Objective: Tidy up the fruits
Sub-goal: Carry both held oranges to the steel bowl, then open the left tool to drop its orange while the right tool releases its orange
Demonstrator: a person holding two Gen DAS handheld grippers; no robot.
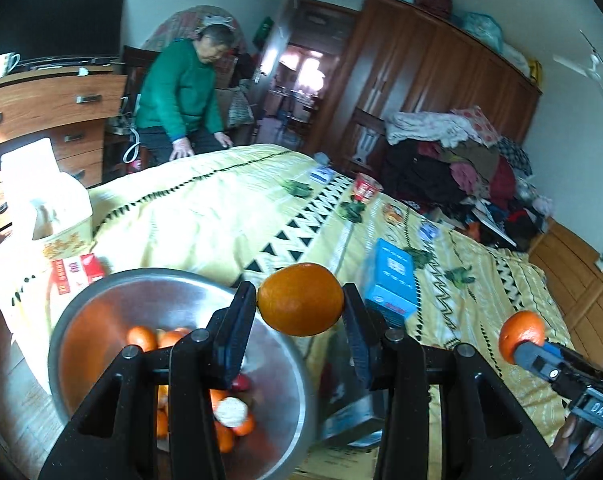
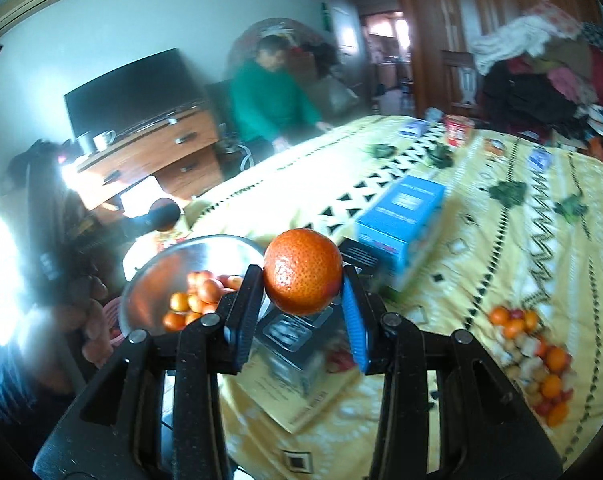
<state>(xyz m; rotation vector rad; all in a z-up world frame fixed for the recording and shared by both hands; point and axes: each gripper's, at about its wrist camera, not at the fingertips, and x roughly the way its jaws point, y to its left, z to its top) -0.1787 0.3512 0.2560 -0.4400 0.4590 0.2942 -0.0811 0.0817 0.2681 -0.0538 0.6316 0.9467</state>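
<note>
On my left camera, the left gripper [image 1: 300,300] grips an orange [image 1: 300,299] above the metal bowl [image 1: 101,300], with a blue box [image 1: 391,280] just behind the bowl. On my right camera, the right gripper [image 2: 303,284] clamps a mandarin [image 2: 303,272] beside that bowl [image 2: 205,252]; loose fruit [image 2: 533,356] lies well right of it.

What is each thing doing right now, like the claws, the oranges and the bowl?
Left claw: shut on smooth orange, held in the air.
Right claw: shut on bumpy orange, held in the air.
Metal bowl: upright, partly filled with fruit.
Blue box: lying on the bedspread.
Loose fruit pile: resting on the bedspread.
</note>
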